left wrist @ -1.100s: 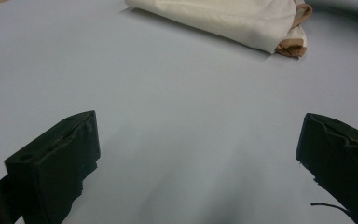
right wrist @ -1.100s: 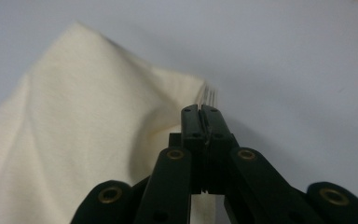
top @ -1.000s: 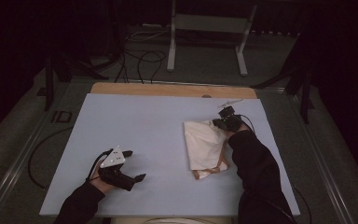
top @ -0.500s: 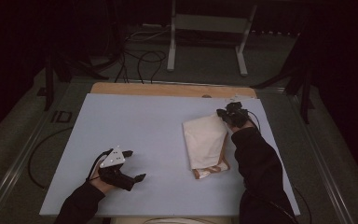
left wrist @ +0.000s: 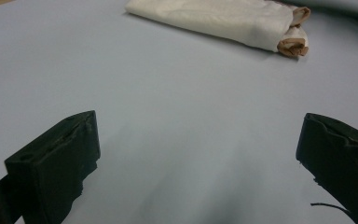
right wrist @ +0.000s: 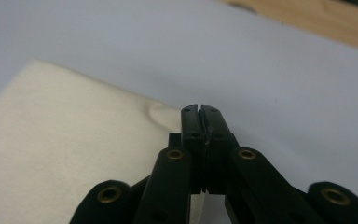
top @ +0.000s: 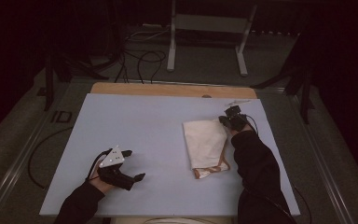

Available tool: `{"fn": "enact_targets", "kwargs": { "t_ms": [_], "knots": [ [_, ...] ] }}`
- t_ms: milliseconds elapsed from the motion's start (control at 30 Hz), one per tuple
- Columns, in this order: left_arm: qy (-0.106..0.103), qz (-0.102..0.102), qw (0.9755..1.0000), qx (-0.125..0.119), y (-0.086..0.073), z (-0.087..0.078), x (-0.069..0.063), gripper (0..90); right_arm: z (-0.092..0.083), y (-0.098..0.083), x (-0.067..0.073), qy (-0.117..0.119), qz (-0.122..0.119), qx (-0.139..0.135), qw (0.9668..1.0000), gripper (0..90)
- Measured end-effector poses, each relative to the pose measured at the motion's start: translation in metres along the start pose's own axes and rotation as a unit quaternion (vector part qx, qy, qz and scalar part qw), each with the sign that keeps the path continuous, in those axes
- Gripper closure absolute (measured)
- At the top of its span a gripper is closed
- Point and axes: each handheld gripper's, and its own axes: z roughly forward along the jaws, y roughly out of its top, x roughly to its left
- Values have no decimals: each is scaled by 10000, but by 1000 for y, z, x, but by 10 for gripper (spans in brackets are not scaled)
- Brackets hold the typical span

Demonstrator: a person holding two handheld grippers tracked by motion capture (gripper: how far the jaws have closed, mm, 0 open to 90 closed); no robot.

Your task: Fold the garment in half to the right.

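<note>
A cream cloth (top: pixel 205 142), folded, with a brown patterned layer showing at its near end, lies right of centre on the pale blue table top (top: pixel 140 121). My right gripper (top: pixel 224 120) is at the cloth's far right corner. In the right gripper view its jaws (right wrist: pixel 199 110) are pressed together at the edge of the cloth (right wrist: pixel 65 140), which puckers just beside them. My left gripper (top: pixel 135 164) rests near the front left of the table, open, with bare table between its jaws (left wrist: pixel 198 154). In the left gripper view the cloth (left wrist: pixel 214 18) lies well beyond them.
A wooden strip (top: pixel 168 89) runs along the table's far edge. Behind it, a metal stand (top: pixel 205 23) and loose cables (top: pixel 140 56) are on the floor. Dark table legs or stands flank both sides.
My right hand has shifted slightly at the cloth's far right corner, still shut. The left hand has stayed put.
</note>
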Motion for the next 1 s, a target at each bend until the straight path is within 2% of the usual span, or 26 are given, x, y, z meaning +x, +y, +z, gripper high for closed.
{"fn": "enact_targets", "kwargs": {
  "t_ms": [333, 400, 433, 600, 633, 667, 733, 900, 967, 1000],
  "knots": [
    [37, 11, 10000, -3, 0, -1, 0, 2, 14, -7, -3, -15, 117, 245, 9996, 888],
    [35, 15, 10000, 6, 0, -1, 0, 2, 15, -7, -3, -21, 113, 293, 9995, 864],
    [40, 16, 10000, 9, 0, -1, 0, 3, 17, -7, -4, -62, 145, 336, 9993, 834],
    [59, 41, 10000, 20, 0, -1, -1, 3, 17, -8, -9, -212, 294, 424, 9984, 796],
    [60, 41, 10000, 19, 0, -1, -1, 3, 16, -8, -10, -321, 285, 466, 9980, 790],
    [61, 42, 10000, 21, 0, -1, -1, 3, 15, -8, -11, -384, 289, 475, 9977, 766],
    [70, 56, 10000, 24, 0, -1, -1, 3, 12, -7, -12, -277, 381, 364, 9982, 701],
    [80, 55, 10000, 8, 0, -2, 0, 3, 4, -2, -7, -240, 323, 210, 9990, 526],
    [84, 49, 10000, 1, 0, -2, -1, 3, 2, -1, -6, -224, 316, 185, 9991, 495],
    [85, 48, 10000, 2, 0, -2, -1, 3, -1, 2, -3, -74, 329, 144, 9993, 422]
  ]
}}
